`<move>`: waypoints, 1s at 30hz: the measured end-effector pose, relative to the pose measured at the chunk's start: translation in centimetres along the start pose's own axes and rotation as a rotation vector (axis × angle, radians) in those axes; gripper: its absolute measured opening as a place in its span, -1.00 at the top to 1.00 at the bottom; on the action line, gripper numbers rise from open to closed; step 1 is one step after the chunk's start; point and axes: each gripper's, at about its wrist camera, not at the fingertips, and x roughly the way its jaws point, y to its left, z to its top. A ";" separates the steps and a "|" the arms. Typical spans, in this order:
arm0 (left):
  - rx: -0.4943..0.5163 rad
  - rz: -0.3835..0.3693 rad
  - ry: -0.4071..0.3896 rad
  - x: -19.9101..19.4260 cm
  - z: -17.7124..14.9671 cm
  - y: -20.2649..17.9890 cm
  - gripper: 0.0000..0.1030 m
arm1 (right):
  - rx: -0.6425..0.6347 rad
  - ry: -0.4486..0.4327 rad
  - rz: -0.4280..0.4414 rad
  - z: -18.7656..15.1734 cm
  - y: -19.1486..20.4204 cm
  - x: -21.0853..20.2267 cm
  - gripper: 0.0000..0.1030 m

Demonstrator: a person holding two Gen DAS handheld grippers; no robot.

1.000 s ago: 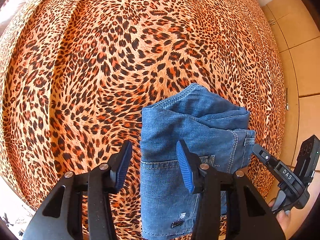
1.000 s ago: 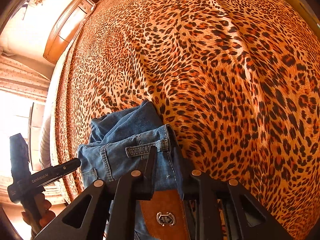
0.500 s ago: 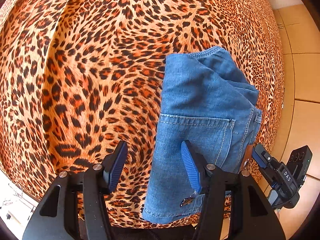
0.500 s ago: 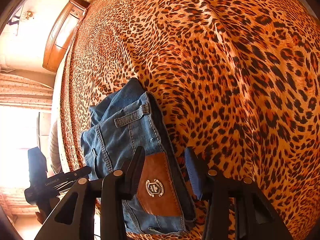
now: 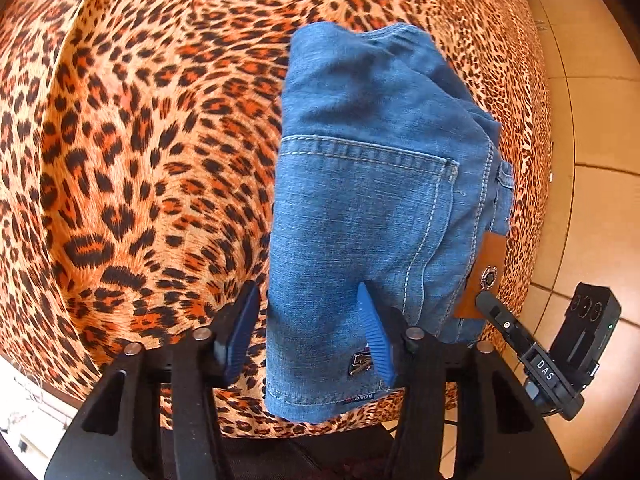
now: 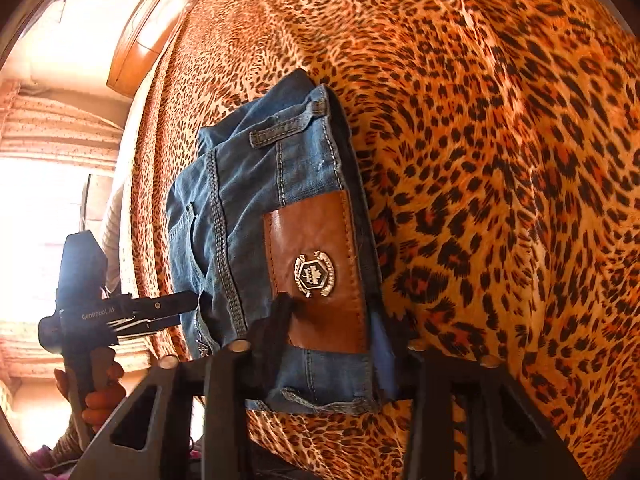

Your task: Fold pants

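Observation:
Blue denim pants (image 5: pixel 372 208) lie folded into a compact bundle on the leopard-print bed (image 5: pixel 140 140), back pocket up, near the bed's front edge. In the right wrist view the pants (image 6: pixel 240 208) show their waistband with a brown leather patch (image 6: pixel 320 264). My left gripper (image 5: pixel 308 328) is open, its fingers astride the bundle's left front edge, not clamped. My right gripper (image 6: pixel 332 320) is open, its fingers on either side of the patch end of the waistband. Each gripper shows in the other's view, the right one (image 5: pixel 532 356) and the left one (image 6: pixel 132 312).
The bed's edge runs along the right of the left wrist view, with tan floor tiles (image 5: pixel 592 160) beyond. A wooden headboard (image 6: pixel 156 28) and a bright curtained window (image 6: pixel 52 184) are at the far left of the right wrist view.
Both grippers have pulled back toward the bed's front edge. The right gripper, shut on the waistband a second ago, has opened. The bundle now lies flat on the bed.

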 end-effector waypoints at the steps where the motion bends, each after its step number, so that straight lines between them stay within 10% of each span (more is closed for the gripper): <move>1: 0.025 0.036 -0.011 0.1 0.0 -0.6 0.15 | -0.039 -0.010 -0.019 -0.1 0.5 -0.4 0.61; 6: 0.010 0.026 -0.016 -0.5 -1.4 -0.4 0.15 | -0.010 0.001 -0.042 -0.8 -0.5 -1.0 0.51; 10: 0.031 -0.027 0.025 -1.0 -4.2 0.1 -0.15 | 0.063 0.012 0.025 -2.6 -1.5 -1.7 -0.09; 12: 0.035 -0.028 0.060 -0.1 -5.7 -0.1 -0.16 | 0.035 0.023 0.010 -3.8 -1.4 -1.3 0.01; 14: 0.057 0.012 0.092 0.9 -6.3 -0.5 -0.16 | -0.019 0.028 -0.051 -4.7 -0.5 -0.7 0.52; 18: 0.021 -0.019 0.111 2.3 -6.4 0.3 -0.22 | -0.061 0.035 -0.098 -5.7 0.0 -0.9 0.62; 30: -0.004 -0.048 -0.044 -3.6 -1.1 2.4 -0.26 | 0.060 -0.100 -0.007 -0.9 -0.8 -3.6 -0.05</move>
